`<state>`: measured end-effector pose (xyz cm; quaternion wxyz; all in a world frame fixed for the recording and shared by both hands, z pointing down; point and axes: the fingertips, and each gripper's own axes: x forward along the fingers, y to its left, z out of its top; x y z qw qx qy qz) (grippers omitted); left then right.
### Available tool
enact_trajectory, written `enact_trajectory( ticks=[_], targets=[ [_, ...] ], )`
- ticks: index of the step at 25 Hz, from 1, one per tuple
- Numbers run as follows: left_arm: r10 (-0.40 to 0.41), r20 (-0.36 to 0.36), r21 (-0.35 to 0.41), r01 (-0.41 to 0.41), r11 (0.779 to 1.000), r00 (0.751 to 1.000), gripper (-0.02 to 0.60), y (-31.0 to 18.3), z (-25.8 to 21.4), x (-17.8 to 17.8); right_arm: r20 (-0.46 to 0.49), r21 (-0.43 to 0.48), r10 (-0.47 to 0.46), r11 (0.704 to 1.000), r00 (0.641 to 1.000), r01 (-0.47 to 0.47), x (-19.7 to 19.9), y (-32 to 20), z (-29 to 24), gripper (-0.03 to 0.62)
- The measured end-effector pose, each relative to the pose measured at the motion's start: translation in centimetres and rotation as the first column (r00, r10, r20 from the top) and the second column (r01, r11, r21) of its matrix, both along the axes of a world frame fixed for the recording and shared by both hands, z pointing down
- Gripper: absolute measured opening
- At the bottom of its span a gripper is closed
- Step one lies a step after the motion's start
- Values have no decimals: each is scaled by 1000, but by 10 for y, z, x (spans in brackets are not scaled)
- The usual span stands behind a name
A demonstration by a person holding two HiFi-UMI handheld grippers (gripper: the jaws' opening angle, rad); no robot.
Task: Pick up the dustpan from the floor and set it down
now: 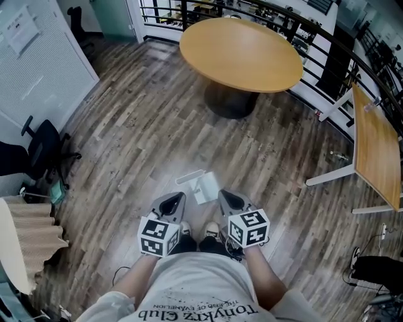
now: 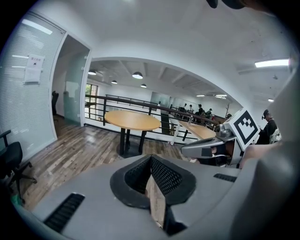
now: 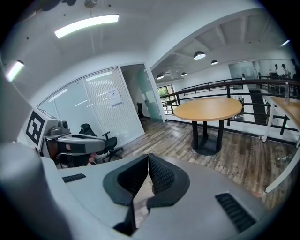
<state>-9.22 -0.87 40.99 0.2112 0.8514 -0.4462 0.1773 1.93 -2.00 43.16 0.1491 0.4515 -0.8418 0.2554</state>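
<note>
A white dustpan (image 1: 203, 185) lies on the wooden floor just ahead of the person's feet. Both grippers are held low in front of the body, pointing toward it. The left gripper (image 1: 179, 197) is just left of the dustpan and the right gripper (image 1: 223, 195) just right of it, both above the floor. In the left gripper view the left gripper (image 2: 151, 158) has its black pads meeting at the tips, with nothing between them. The right gripper (image 3: 148, 156) looks the same in its own view, shut and empty. The dustpan is in neither gripper view.
A round wooden table (image 1: 242, 53) on a dark pedestal stands ahead, with a railing (image 1: 271, 12) behind it. A rectangular desk (image 1: 374, 144) is at the right, with cables (image 1: 368, 264) on the floor below it. A black office chair (image 1: 41, 148) stands at the left by a glass wall.
</note>
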Motion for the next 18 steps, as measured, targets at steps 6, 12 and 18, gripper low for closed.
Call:
enact_trajectory(
  ticks=[6,12,18],
  targets=[
    [17,-19,2,-17,1000,1000,23,-11,5,3,-2,-18,7,1000,1000,-7,1,-8,9,25],
    [45,-24,-3,-45,999,999,23,-19,15,7,4,-32,20,999,1000,-19,2,-17,18,25],
    [31,5,11,-32,999,999,23,-29,29,9,1,-53,32,998,999,-32,12,-17,31,25]
  ],
)
